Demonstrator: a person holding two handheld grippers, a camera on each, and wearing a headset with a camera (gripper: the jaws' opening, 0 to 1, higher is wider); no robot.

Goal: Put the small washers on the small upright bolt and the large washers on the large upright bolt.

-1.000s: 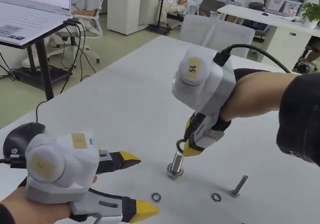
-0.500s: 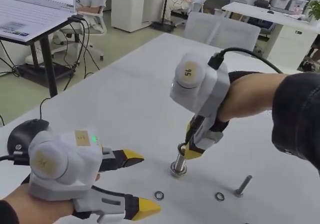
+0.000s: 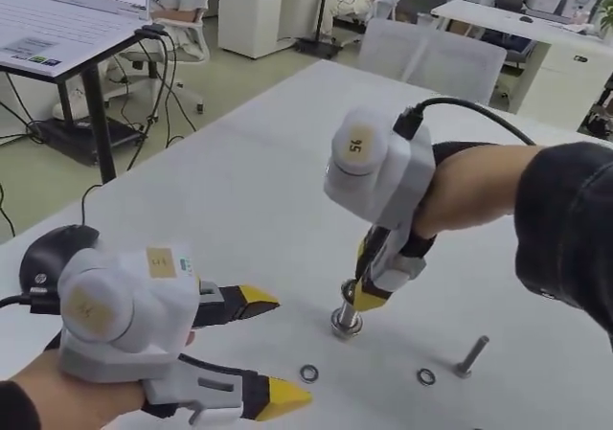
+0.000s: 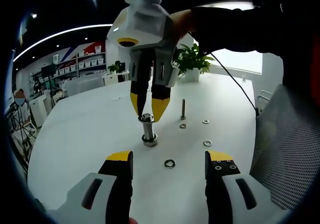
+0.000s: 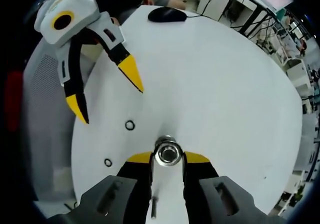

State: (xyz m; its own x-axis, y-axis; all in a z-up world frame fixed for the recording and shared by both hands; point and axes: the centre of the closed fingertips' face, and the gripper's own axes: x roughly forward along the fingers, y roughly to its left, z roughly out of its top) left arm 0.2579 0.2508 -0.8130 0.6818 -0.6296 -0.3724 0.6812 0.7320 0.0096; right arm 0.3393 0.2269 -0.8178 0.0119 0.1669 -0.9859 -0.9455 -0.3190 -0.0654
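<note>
The large upright bolt (image 3: 345, 321) stands mid-table with a washer around its base. My right gripper (image 3: 360, 296) points down at its top, shut on a large washer (image 5: 168, 153) that sits at the bolt's tip (image 4: 146, 118). The small bolt (image 3: 471, 355) stands to the right. Loose washers lie on the table: one (image 3: 308, 373) near my left gripper, another (image 3: 426, 376) by the small bolt, more (image 4: 207, 143) beyond. My left gripper (image 3: 273, 349) hovers low at the near left, open and holding nothing, aimed at the large bolt (image 4: 148, 132).
A black mouse (image 3: 43, 253) with its cable sits on the white table (image 3: 239, 181) at the left edge. A desk with a laptop (image 3: 57, 18) stands off to the left. Chairs and other desks are beyond the far edge.
My right gripper has sunk a little, bringing the large washer from just beside the bolt's tip onto it. The left gripper has stayed put; the head camera shifted slightly.
</note>
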